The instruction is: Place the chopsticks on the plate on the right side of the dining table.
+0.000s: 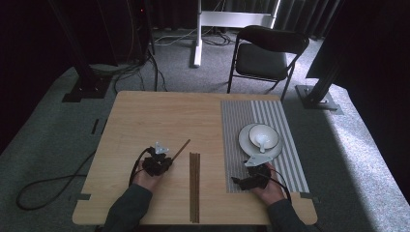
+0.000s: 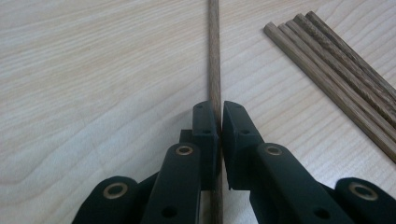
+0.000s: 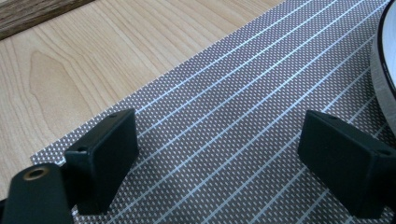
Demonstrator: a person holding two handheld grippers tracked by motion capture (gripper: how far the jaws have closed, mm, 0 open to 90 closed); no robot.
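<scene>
The worktop (image 1: 145, 116) carries a striped placemat (image 1: 237, 121) with a plate (image 1: 244, 140), bowl (image 1: 263, 137) and spoon (image 1: 261, 141) at the right, and a row of chopsticks (image 1: 194, 186) near the middle. Just left of that row, the left tongs (image 2: 219, 116) pinch one chopstick (image 2: 214, 56) near its end, so its long free length could swing, twist out, or knock the row. The right tongs (image 3: 219, 158) gape wide over the mat beside the plate's rim, where a careless nudge could shift the crockery.

You've got one cam high above your side looking forward and down at the bench (image 1: 145, 111), plus two close-up hand-held gripper cams skimming that same benchtop.
</scene>
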